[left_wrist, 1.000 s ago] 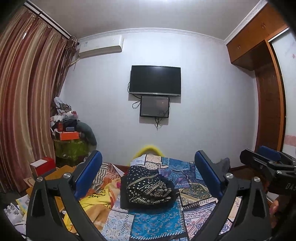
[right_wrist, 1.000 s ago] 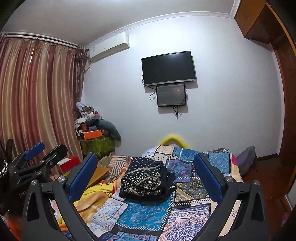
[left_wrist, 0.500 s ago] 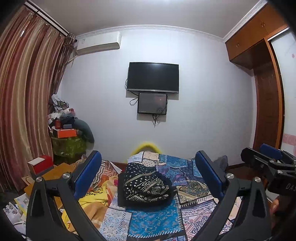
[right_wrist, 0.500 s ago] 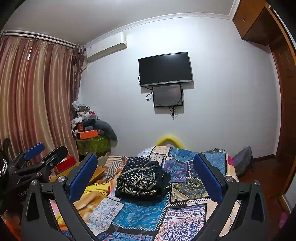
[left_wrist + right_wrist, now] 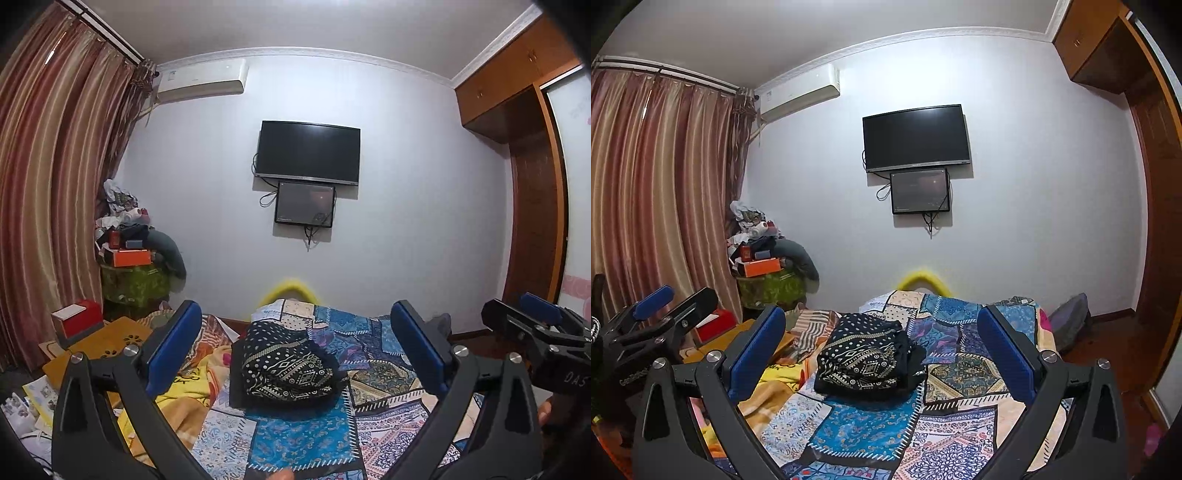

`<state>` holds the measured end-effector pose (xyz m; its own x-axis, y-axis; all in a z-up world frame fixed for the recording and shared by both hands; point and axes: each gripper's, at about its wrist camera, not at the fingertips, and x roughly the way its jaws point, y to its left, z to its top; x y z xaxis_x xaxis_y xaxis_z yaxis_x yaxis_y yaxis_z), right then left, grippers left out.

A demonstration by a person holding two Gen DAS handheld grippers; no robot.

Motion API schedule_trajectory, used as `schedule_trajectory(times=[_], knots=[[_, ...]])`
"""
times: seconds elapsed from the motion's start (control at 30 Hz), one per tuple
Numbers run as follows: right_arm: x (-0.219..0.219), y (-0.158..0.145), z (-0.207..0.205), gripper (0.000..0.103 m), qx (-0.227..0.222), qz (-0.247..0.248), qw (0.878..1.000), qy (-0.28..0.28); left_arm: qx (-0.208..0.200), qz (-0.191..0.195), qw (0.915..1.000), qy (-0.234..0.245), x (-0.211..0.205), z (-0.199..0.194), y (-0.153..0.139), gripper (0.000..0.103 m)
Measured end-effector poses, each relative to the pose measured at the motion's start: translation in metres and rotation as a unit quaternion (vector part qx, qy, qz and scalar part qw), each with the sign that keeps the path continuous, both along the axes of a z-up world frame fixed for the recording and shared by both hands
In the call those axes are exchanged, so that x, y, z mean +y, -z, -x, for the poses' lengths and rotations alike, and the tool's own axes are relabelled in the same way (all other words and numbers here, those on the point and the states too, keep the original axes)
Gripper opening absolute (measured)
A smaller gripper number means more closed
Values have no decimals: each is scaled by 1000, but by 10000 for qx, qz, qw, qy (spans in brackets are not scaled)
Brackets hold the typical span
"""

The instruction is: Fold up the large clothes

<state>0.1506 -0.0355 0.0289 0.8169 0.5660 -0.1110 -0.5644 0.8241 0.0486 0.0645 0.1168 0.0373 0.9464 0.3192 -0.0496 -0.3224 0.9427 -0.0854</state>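
Observation:
A folded black garment (image 5: 286,363) (image 5: 866,354) with white dots and diamond patterns lies in a compact stack on the patchwork bedspread (image 5: 306,435) (image 5: 871,424). My left gripper (image 5: 295,349) is open and held well above and short of it, nothing between its blue pads. My right gripper (image 5: 881,345) is likewise open and empty, raised over the near part of the bed. Each gripper shows at the edge of the other's view: the right gripper (image 5: 532,328) at the far right, the left gripper (image 5: 657,314) at the far left.
A yellow-orange blanket (image 5: 184,391) lies bunched at the bed's left. A wooden board (image 5: 92,350) and red box (image 5: 79,314) sit left of the bed, below a cluttered green-covered stand (image 5: 135,280). Curtains (image 5: 44,184) hang left, a wardrobe (image 5: 532,184) stands right, screens (image 5: 306,151) hang ahead.
Both grippers have drifted slightly, so the room and garment shift a little in view. Both stay open; the folded garment has not moved on the bed.

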Motion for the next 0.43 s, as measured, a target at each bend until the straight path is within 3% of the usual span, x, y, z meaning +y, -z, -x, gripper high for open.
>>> schedule_trajectory(times=[0.43], knots=[[-1,0,-2,103,50,-27,10000,11,98,-71,9999,115,-2,-2,3,103]])
